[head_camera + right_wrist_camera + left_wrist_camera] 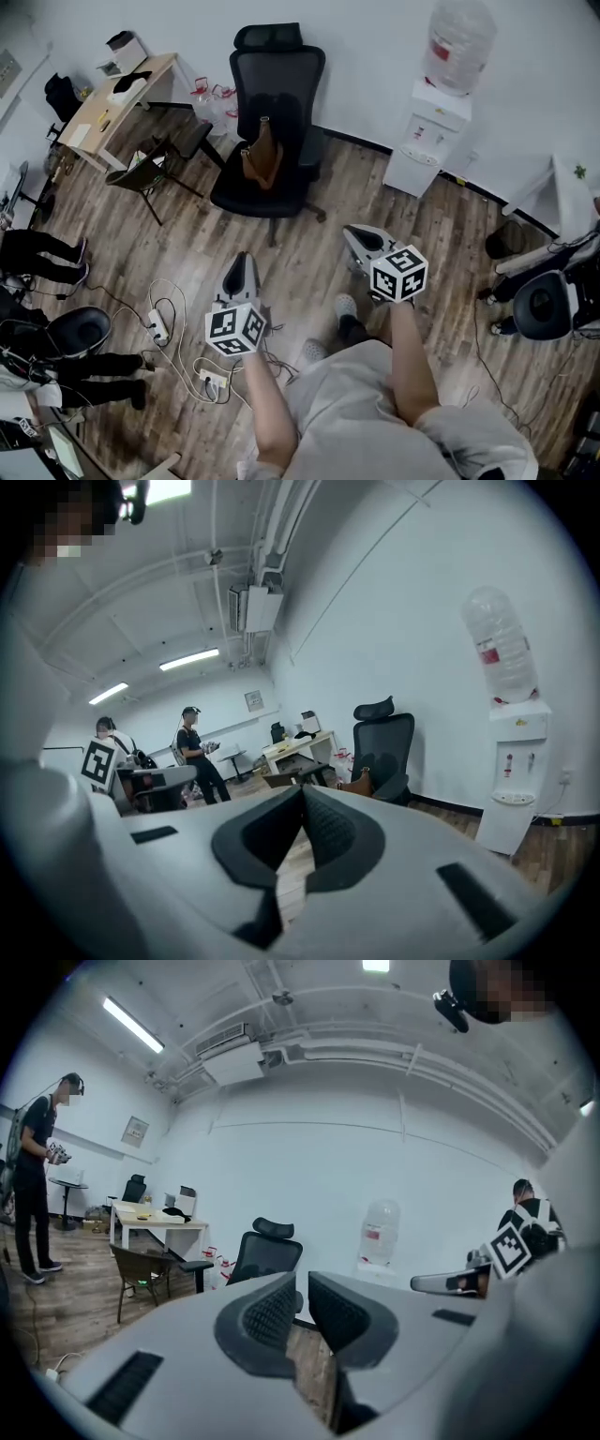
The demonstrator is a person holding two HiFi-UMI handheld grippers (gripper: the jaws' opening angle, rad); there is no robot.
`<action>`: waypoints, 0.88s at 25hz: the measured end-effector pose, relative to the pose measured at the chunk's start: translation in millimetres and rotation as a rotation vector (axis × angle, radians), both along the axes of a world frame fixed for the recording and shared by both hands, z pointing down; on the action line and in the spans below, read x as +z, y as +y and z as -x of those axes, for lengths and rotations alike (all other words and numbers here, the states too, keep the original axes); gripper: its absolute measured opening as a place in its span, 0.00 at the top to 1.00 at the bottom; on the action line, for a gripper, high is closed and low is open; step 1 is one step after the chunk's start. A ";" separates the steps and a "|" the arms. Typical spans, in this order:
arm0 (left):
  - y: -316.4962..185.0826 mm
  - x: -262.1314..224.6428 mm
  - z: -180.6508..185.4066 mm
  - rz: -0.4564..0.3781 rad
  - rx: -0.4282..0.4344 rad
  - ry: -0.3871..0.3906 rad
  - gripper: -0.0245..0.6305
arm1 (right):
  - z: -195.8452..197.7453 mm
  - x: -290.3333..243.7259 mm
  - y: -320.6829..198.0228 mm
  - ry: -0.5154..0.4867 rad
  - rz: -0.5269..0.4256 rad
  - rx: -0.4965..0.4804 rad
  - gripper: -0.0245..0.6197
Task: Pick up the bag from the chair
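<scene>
A brown bag (262, 157) stands upright on the seat of a black office chair (277, 75) by the far wall. In the right gripper view the bag (359, 782) shows small on the chair (384, 742). The left gripper view shows the chair (265, 1252), but the bag is hidden behind the jaws. My left gripper (241, 261) (297, 1279) hangs over the wooden floor well short of the chair, its jaws a narrow gap apart and empty. My right gripper (353, 234) (302, 789) is beside it, tips touching, holding nothing.
A water dispenser (429, 136) stands right of the chair. At back left are a wooden table (112, 108) and a brown chair (141, 173). Cables and a power strip (159, 326) lie on the floor at left. People stand at left (42, 253); another chair (546, 305) is at right.
</scene>
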State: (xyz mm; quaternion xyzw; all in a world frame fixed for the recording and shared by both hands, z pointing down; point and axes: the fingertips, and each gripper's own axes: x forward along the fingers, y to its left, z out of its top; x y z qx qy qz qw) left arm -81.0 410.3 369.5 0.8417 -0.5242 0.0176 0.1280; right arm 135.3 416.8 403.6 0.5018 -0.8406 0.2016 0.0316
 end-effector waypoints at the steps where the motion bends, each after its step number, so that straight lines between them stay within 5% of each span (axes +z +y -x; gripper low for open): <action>1: -5.3 -2.5 -2.3 -0.006 0.004 0.006 0.93 | -8.3 -3.5 -8.7 -0.024 -0.012 0.019 0.95; 8: -52.4 -9.6 -11.9 -0.022 -0.024 -0.022 0.73 | -42.9 -13.8 -74.5 -0.088 -0.048 0.007 0.79; 22: -127.6 13.9 -35.3 0.017 -0.123 -0.052 0.70 | -79.4 -6.3 -158.5 -0.032 -0.065 -0.139 0.59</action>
